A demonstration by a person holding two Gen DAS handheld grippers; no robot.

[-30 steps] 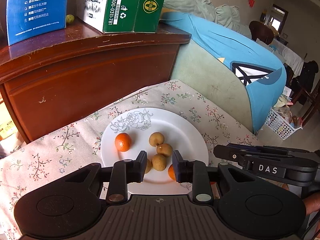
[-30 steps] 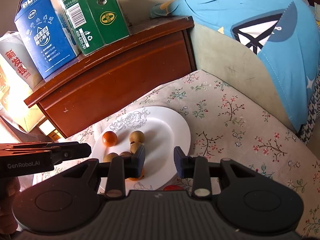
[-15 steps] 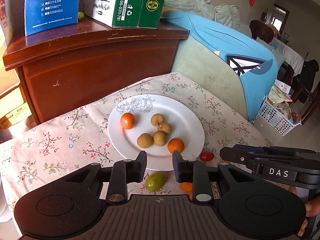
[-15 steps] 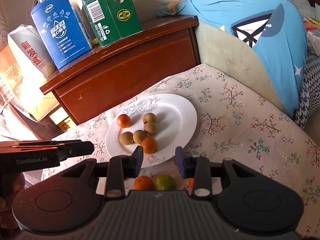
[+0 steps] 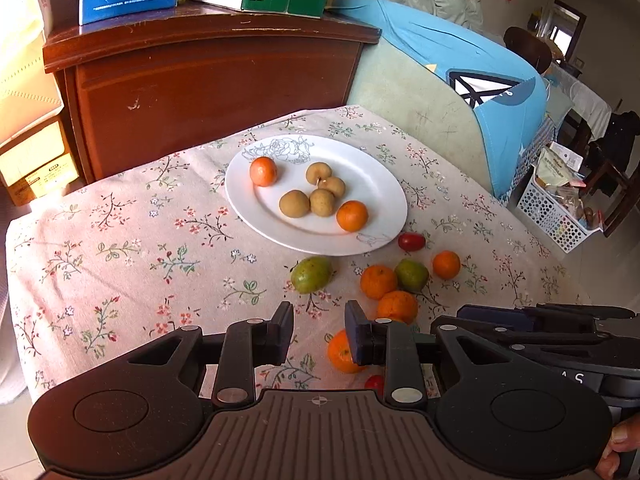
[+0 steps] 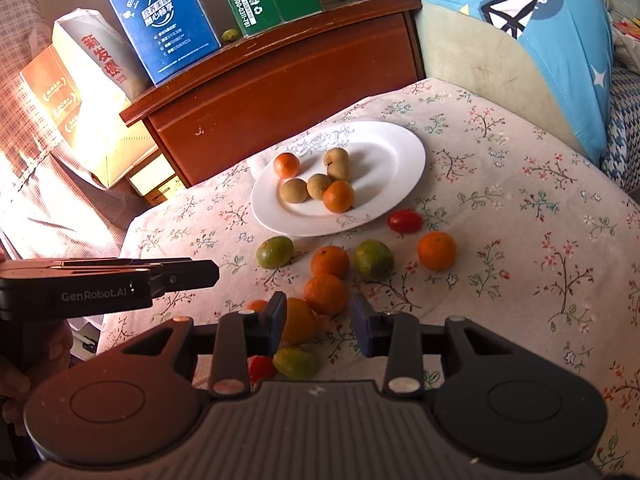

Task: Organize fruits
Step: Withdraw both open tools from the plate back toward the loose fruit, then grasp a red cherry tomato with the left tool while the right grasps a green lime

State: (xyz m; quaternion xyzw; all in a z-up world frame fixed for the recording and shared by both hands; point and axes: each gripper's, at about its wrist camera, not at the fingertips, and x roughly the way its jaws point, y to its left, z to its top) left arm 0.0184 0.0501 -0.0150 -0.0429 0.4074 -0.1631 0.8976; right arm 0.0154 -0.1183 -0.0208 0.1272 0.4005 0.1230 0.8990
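A white plate (image 5: 372, 184) (image 6: 396, 160) on the floral tablecloth holds two oranges and several small brown fruits (image 5: 294, 203). Loose on the cloth in front of it lie several oranges (image 5: 378, 281) (image 6: 330, 261), green fruits (image 5: 311, 274) (image 6: 274, 252) and a red cherry tomato (image 5: 411, 241) (image 6: 405, 221). My left gripper (image 5: 319, 330) is open and empty, above the cloth short of the loose fruit. My right gripper (image 6: 319, 322) is open and empty, above the nearest oranges. Each gripper shows at the side of the other's view.
A brown wooden cabinet (image 5: 208, 80) with blue and green cartons (image 6: 160, 16) stands behind the table. A sofa with a blue cover (image 5: 480, 68) is at the right. A white basket (image 5: 552, 212) sits on the floor beyond the table's right edge.
Both grippers have pulled back and up from the plate. The loose fruit in front of the plate has come into view. Both stay open and empty.
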